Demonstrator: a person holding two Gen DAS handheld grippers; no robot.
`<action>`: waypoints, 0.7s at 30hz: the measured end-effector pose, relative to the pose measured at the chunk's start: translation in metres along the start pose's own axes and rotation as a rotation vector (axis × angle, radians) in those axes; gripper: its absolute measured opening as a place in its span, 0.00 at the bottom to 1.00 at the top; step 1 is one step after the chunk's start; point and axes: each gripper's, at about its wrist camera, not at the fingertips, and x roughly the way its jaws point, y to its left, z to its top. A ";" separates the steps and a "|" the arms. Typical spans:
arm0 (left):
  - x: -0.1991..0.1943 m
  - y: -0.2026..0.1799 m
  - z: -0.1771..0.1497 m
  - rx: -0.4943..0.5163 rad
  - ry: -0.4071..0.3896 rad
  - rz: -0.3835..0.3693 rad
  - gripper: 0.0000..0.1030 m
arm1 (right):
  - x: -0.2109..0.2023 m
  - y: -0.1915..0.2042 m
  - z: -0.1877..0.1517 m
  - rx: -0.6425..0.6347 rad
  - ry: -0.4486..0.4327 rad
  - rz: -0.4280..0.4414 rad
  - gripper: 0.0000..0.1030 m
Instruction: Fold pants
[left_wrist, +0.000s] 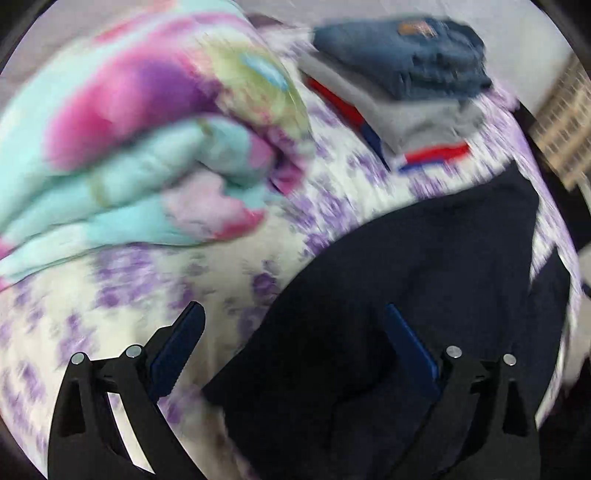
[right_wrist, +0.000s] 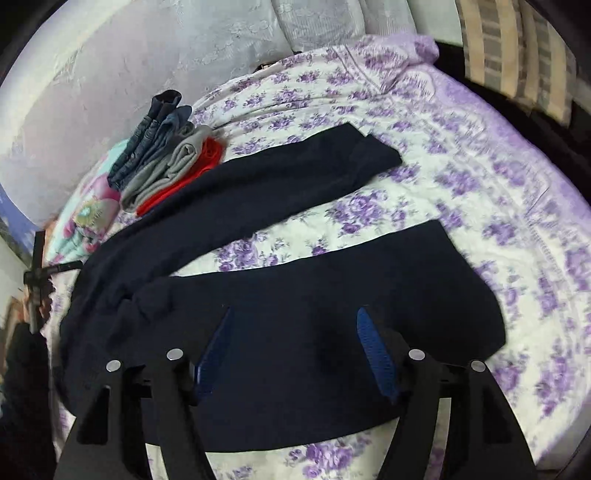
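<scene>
Dark navy pants (right_wrist: 280, 206) lie spread on a bed with a white and purple flowered cover (right_wrist: 461, 192), the two legs apart in a V. My right gripper (right_wrist: 293, 314) hovers over the nearer leg (right_wrist: 332, 288), open, with nothing between its blue pads. In the left wrist view the same pants (left_wrist: 424, 266) fill the lower right. My left gripper (left_wrist: 295, 314) stands wide open above their edge, one finger over the cover and one over the dark cloth, holding nothing.
A stack of folded clothes (left_wrist: 399, 74), jeans on grey on red, sits at the far side of the bed (right_wrist: 162, 155). A bright tie-dye bundle (left_wrist: 129, 129) lies beside it. White pillows (right_wrist: 314, 22) are at the head, a striped cloth (right_wrist: 517, 55) beyond the edge.
</scene>
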 end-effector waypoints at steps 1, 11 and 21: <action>0.009 0.002 -0.002 0.009 0.021 -0.010 0.92 | 0.001 0.010 0.005 -0.028 -0.003 -0.009 0.67; -0.012 0.005 -0.027 0.004 -0.193 -0.094 0.19 | 0.098 0.218 0.093 -0.696 0.071 0.368 0.67; 0.009 0.011 -0.030 0.013 -0.143 -0.107 0.59 | 0.239 0.348 0.134 -1.014 0.229 0.391 0.67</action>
